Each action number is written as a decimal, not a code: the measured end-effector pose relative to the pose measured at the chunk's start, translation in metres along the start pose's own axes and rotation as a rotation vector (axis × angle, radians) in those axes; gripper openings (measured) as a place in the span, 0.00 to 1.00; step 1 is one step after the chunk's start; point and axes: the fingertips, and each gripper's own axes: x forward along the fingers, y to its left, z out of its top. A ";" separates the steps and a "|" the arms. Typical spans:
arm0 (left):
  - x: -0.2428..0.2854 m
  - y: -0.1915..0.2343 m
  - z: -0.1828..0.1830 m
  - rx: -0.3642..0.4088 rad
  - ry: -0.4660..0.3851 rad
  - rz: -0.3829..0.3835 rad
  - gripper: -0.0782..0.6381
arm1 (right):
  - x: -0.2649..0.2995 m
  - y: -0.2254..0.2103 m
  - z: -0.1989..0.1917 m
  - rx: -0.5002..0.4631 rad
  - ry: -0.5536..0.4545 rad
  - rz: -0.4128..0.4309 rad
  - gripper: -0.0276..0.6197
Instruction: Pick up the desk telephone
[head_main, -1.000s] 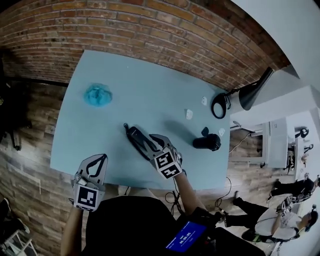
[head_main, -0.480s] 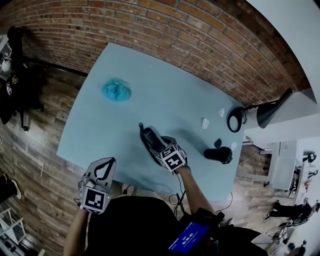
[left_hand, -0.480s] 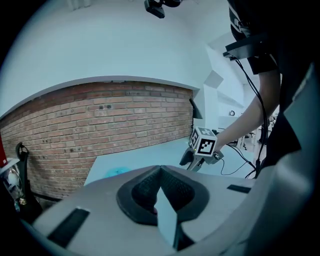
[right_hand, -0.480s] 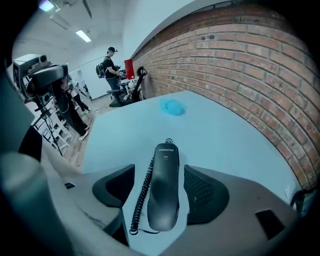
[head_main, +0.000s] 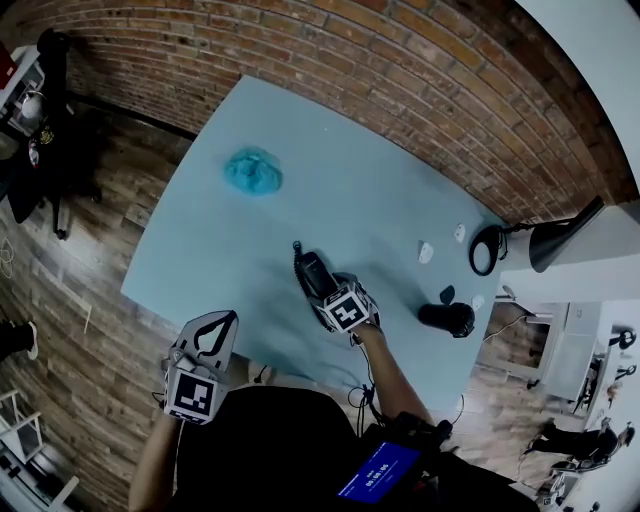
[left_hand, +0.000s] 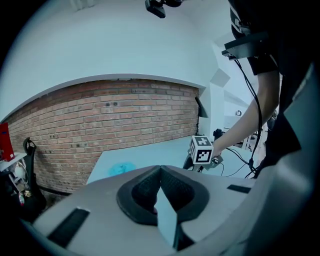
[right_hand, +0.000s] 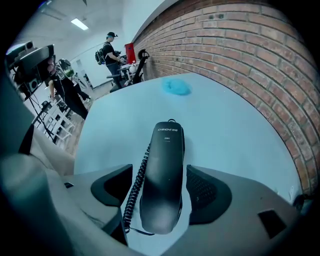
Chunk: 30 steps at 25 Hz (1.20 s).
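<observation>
The left gripper (left_hand: 161, 186) is hovering just off the table's near edge, jaws pressed together and empty. The right gripper (right_hand: 161, 187) is pointing steeply down, its jaws opening astride the black desk telephone (right_hand: 164, 160), pads clear of it. The telephone is lying flat on the blue table (head_main: 340, 190). A teal crumpled object (head_main: 252, 171) is lying farther back, near the brick wall (head_main: 400, 70).

Head view looks steeply down at the table (head_main: 330, 190); both gripper views share its top.

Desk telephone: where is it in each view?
Head view: desk telephone mid-table, just beyond the right tongs.
Left gripper view: cannot make it out; right tongs' marker cube stands there.
Right gripper view: centre, between the opening jaws, pads apart from it.
Shared landmark: blue wad near the brick wall.
</observation>
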 end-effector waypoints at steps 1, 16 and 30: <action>0.000 0.000 0.000 -0.002 -0.001 0.001 0.14 | 0.002 0.000 0.000 -0.001 0.005 0.001 0.56; 0.000 0.001 -0.012 -0.051 0.054 0.019 0.14 | 0.027 -0.013 -0.014 0.027 0.070 -0.010 0.56; 0.008 0.005 -0.012 -0.031 0.054 0.005 0.14 | 0.029 -0.017 -0.018 0.196 0.050 0.076 0.55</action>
